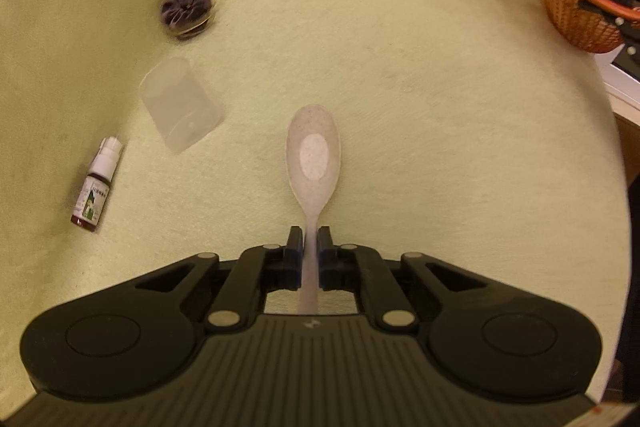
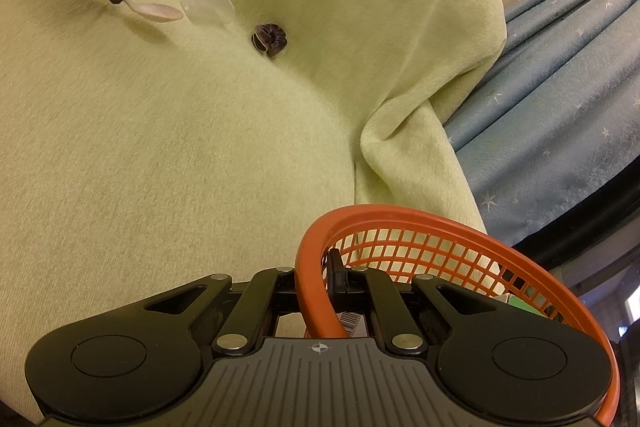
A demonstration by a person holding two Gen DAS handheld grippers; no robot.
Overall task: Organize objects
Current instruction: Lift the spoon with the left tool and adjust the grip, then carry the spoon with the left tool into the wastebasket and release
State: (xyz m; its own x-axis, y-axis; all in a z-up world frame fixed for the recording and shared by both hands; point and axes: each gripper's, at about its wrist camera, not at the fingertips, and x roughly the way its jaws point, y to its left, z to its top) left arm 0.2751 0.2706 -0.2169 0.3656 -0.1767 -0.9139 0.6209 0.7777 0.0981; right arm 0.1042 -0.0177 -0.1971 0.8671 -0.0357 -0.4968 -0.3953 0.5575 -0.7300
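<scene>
Near the blanket's (image 1: 400,87) middle, left gripper (image 1: 309,239) fingers clamp the spoon (image 1: 313,155) handle, right gripper (image 2: 320,277) fingers pinch the basket (image 2: 400,217) rim; next, carry the spoon there

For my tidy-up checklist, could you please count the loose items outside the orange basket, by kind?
Spoon, gripped by the left gripper: 1
Clear plastic cup, lying on its side: 1
Small dropper bottle: 1
Dark scrunchie: 1
Total: 4

Two close wrist views, shared blanket (image 1: 400,67)
</scene>
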